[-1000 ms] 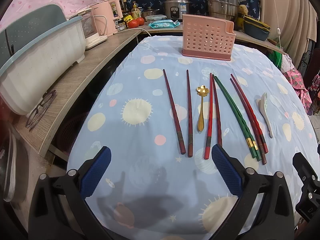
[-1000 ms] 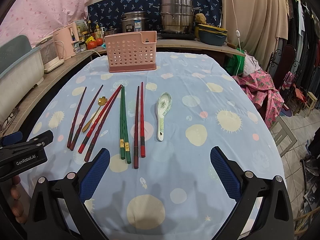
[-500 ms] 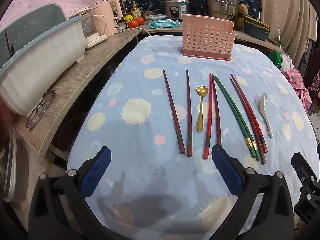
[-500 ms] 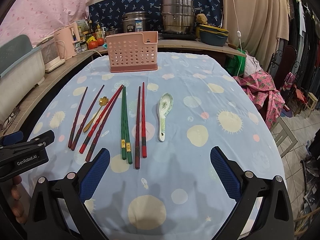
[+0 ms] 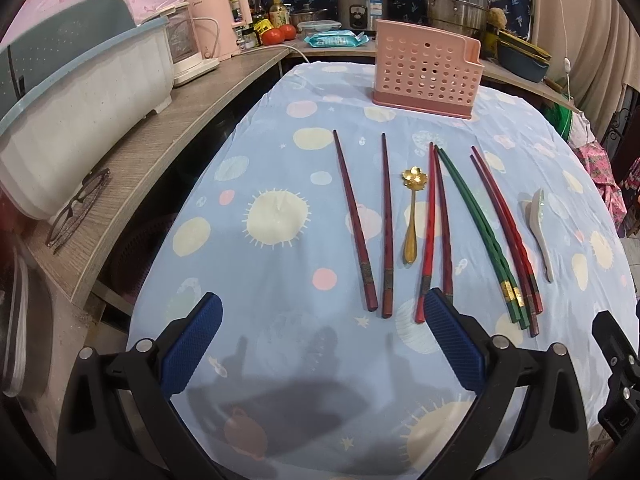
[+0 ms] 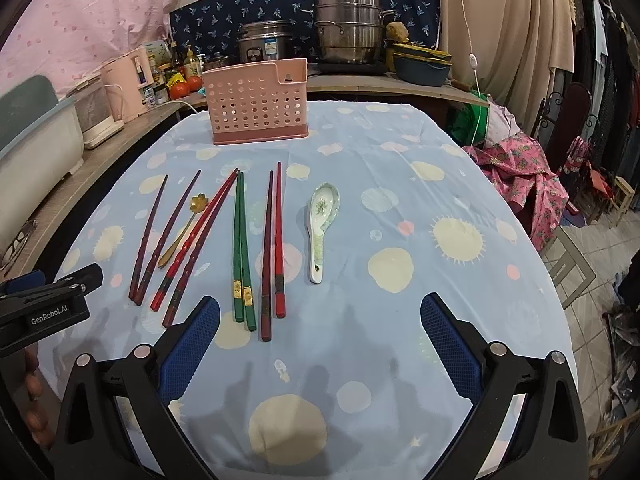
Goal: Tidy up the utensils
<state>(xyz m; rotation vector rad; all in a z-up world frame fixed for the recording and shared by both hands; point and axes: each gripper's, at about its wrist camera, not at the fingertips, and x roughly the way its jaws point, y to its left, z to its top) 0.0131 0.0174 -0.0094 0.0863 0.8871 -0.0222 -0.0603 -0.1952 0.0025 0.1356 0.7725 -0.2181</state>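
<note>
Several chopsticks lie side by side on the blue spotted tablecloth: a dark maroon pair (image 5: 354, 216) (image 6: 154, 232), a red pair (image 5: 430, 220) (image 6: 200, 232), a green pair (image 5: 476, 220) (image 6: 240, 240) and another red pair (image 5: 504, 220) (image 6: 274, 240). A gold flower spoon (image 5: 412, 216) (image 6: 184, 228) lies among them. A white ceramic spoon (image 5: 538, 224) (image 6: 322, 220) rests at the right end. A pink perforated utensil holder (image 5: 426, 68) (image 6: 258, 100) stands upright behind them. My left gripper (image 5: 320, 332) and right gripper (image 6: 318, 332) both hover open near the chopsticks' near ends, holding nothing.
A wooden counter (image 5: 160, 148) runs along the left with a white tub (image 5: 80, 92), eyeglasses (image 5: 76, 208) and a pink kettle (image 5: 216, 24). Steel pots (image 6: 348, 36) stand at the back. The table's edge drops to a tiled floor and pink cloth (image 6: 520, 172) on the right.
Both grippers have crept slightly forward towards the chopsticks. Nothing on the table has moved.
</note>
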